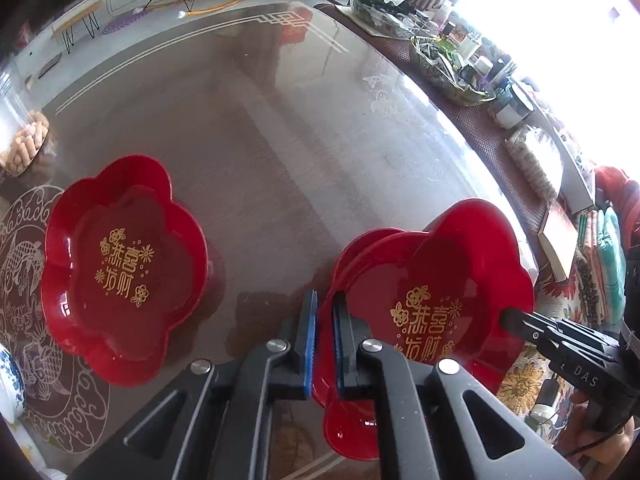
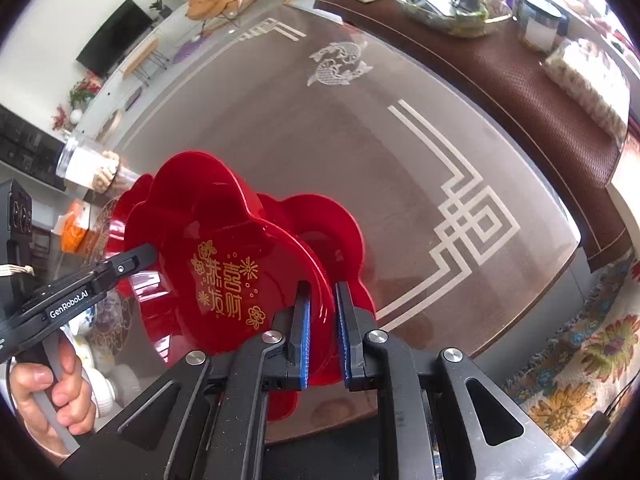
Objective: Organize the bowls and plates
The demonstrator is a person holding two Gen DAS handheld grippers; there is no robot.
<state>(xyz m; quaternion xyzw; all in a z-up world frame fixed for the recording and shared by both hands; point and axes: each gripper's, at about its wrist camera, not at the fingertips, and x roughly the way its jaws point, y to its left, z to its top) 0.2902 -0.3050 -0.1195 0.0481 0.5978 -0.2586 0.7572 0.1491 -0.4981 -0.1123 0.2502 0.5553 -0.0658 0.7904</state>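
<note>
Left tongs and right tongs each clamp opposite rims of one red plate. Plate looks light, stiff, glossy, likely slippery. Rim is the best hold.

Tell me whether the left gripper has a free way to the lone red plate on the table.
Probably not yet: the left gripper is shut on the stacked red plates. The table toward the lone red plate looks free.

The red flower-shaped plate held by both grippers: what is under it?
Under the held plate lies another red flower-shaped plate; only its far lobes show. Its centre is covered.
</note>
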